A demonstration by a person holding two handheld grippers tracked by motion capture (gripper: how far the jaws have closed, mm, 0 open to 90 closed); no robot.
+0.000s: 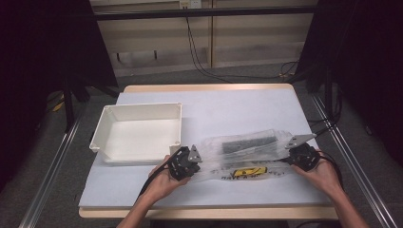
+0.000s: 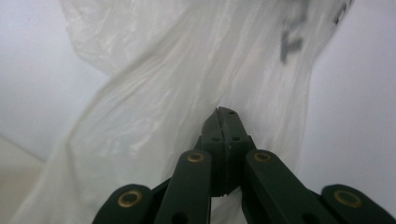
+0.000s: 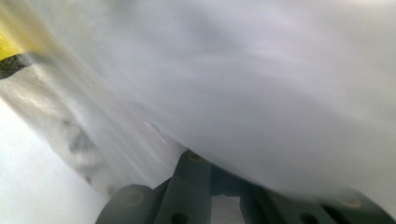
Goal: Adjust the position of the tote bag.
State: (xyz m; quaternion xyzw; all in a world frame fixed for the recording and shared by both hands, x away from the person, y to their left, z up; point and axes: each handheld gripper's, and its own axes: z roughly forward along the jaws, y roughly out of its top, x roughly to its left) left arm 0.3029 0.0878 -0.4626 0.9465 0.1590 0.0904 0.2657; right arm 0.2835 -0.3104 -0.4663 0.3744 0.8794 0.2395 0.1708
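Bag: I see the clear plastic bag (image 1: 247, 154) lying on the table (image 1: 228, 109), just right of the white tray (image 1: 138, 133), a grey pad (image 1: 250, 144) inside it.
Long axis: left to right, running from one of my grippers to the other.
Left gripper (image 1: 186, 164): jaws clenched on the bag's left end; film bunched around the tips.
Right gripper (image 1: 300, 154): at the right end; film drapes over its jaws, so I cannot tell their state.
Nearer hand: neither; each holds station at its own end.
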